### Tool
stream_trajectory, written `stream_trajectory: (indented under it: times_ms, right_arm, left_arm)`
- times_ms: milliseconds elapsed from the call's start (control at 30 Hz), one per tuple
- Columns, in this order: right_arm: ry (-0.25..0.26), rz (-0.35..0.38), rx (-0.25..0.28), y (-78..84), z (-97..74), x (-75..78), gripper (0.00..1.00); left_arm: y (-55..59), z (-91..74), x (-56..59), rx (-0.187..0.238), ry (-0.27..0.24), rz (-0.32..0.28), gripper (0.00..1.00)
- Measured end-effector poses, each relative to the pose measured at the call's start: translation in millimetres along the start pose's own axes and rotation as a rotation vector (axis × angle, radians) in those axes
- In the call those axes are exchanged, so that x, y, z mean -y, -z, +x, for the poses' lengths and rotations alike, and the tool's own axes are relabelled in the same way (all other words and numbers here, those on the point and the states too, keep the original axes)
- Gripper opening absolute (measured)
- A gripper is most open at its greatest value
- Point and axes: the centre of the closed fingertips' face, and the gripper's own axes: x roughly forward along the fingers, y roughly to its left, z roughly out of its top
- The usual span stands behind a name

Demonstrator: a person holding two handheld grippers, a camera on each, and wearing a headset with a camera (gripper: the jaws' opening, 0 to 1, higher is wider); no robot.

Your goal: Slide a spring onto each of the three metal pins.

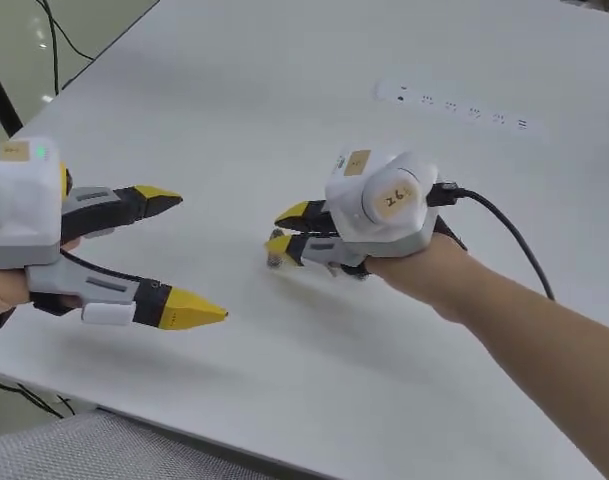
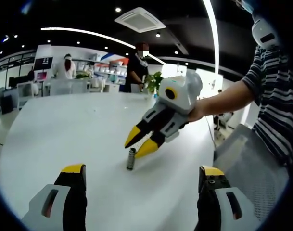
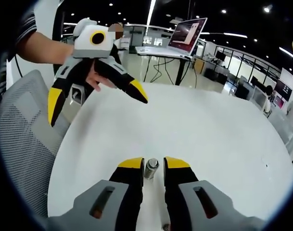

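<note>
while the left gripper [image 1: 202, 256] gapes wide, the right gripper [image 3: 154, 162] stands narrowly parted at the upright spring [image 3: 151, 169].

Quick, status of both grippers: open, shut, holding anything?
Left gripper: open wide, holding nothing.
Right gripper: narrowly open, jaws either side of the upright spring, apparently not clamped on it.

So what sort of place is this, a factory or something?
More likely an open-plan office or tech showroom, I'd guess. There's a big white table, an open laptop on a desk beyond it, and strip lights and an air vent overhead. People stand about in the background.
</note>
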Motion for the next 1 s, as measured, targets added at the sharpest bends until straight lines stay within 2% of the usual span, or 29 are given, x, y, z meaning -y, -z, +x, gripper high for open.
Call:
stream_trajectory:
  times_ms: [367, 1000]
  right_arm:
    - [0.023, 0.084, 0.08, -14.2, -22.5, 5.3, 0.19]
    - [0.086, 0.177, 0.16, -4.3, -74.7, 8.7, 0.36]
  left_arm:
    - [-14.0, 7.3, 0.3, -0.001, 0.006, 0.025, 0.94]
    - [-29.3, 19.2, 6.2, -0.003, 0.03, 0.046, 0.94]
